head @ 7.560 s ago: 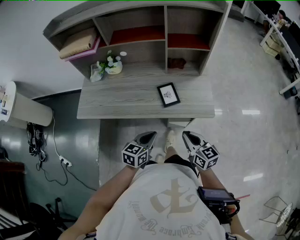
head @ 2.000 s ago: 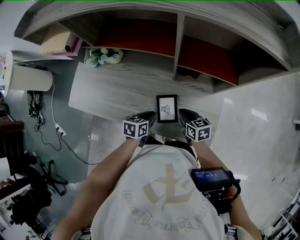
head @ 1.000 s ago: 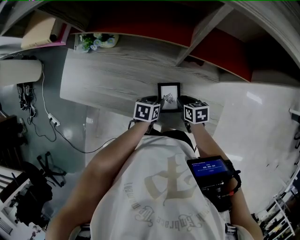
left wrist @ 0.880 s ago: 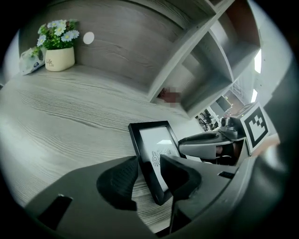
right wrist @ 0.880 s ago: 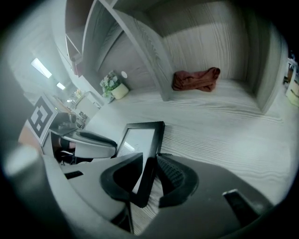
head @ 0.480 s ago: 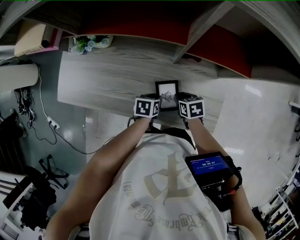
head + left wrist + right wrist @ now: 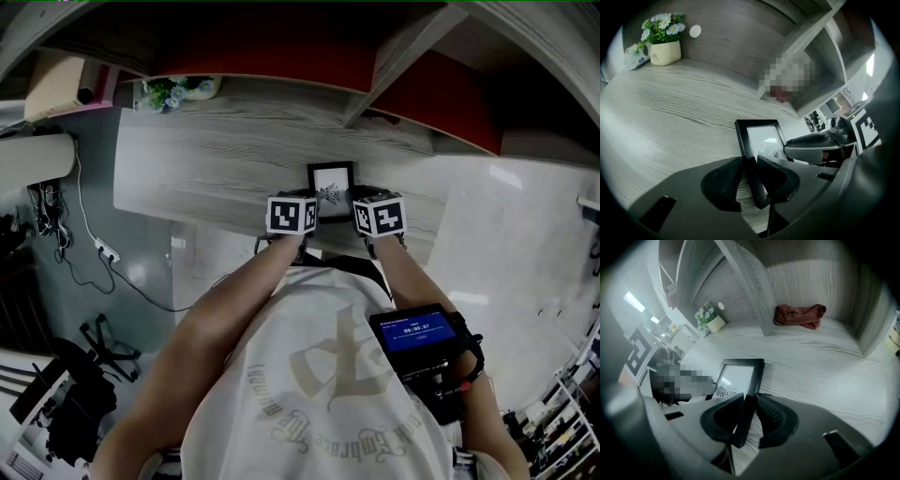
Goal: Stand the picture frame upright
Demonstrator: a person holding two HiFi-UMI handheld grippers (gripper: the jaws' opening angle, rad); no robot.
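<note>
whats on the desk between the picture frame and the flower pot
Nothing: only bare wood-grain desk top runs between the picture frame and the flower pot, clearest in the left gripper view.

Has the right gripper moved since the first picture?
Yes. The right gripper hung short of the desk's front edge then, apart from the frame; now it is forward at that edge, jaws gripping the frame's right side.

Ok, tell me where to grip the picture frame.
Take the picture frame by its thin side rails near the bottom corners, from the front edge of the desk: it lies face-up. Left gripper, jaws just closing, and right gripper straddle them.
</note>
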